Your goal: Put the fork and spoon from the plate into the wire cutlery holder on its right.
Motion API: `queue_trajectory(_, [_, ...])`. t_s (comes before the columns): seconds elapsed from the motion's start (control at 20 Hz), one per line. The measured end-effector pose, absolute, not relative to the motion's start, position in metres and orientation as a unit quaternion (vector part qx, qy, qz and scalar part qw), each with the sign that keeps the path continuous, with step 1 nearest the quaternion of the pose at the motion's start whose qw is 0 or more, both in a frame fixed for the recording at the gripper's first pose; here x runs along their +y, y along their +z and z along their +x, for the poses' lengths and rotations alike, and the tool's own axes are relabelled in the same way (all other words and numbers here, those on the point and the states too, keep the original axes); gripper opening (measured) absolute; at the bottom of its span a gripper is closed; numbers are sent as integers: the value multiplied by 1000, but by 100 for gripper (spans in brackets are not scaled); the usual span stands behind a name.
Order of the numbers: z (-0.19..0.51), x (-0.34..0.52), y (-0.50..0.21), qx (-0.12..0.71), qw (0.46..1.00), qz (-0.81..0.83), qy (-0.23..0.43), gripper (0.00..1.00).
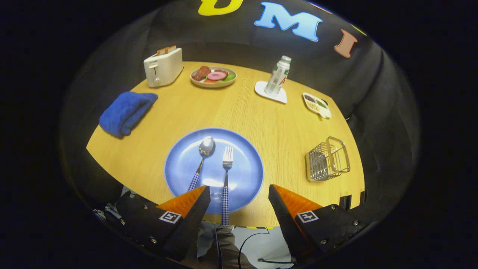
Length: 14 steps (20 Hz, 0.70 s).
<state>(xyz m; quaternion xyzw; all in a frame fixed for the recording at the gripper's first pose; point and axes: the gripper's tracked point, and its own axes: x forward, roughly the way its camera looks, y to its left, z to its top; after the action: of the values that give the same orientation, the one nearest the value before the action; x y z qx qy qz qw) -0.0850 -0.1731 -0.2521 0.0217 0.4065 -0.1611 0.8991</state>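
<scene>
Gripper (pixel 239 192) held over the near edge of the worktop (pixel 261 116), jaws wide apart, clamped on nothing. The fingers (pixel 186 203) point across the round wooden top toward the far wall.

Blue plate (pixel 179 164) sits just ahead of the fingers, near the front edge. Spoon (pixel 203 155) and fork (pixel 226 175) lie on it side by side, apart from each other, heads pointing away, checked handles toward the gripper. Spoon is on the left, its handle end running up to the left finger's tip. Fork is on the right, its handle passing between the two fingers and overhanging the plate's near rim.

Wire holder (pixel 328 160) stands to the right of the plate, well apart from it, close to the worktop's right edge. Nothing visible inside it.

Further back: folded blue towel (pixel 126 112) on the left; white toaster (pixel 163 67) with toast in a slot behind it; a dish of food (pixel 213 77) beside the toaster; a bottle (pixel 278 75) upright on a white coaster (pixel 261 91); a small divided tray (pixel 316 104) at the right.

Below the worktop edge, floor and a dark cable (pixel 250 239) show between the fingers.
</scene>
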Motion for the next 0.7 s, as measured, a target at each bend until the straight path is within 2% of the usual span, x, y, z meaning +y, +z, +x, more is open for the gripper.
queue_trajectory(0.25, [-80, -171, -285, 477, 871, 0, -122, 94])
queue_trajectory(0.4, [-76, -169, -297, 504, 858, -7, -102, 73])
queue_trajectory(0.45, [-76, -169, -300, 513, 853, -10, -98, 70])
queue_trajectory(0.65, [-69, -166, -311, 543, 836, -5, -77, 70])
queue_trajectory(0.7, [-72, -165, -311, 556, 827, -3, -76, 34])
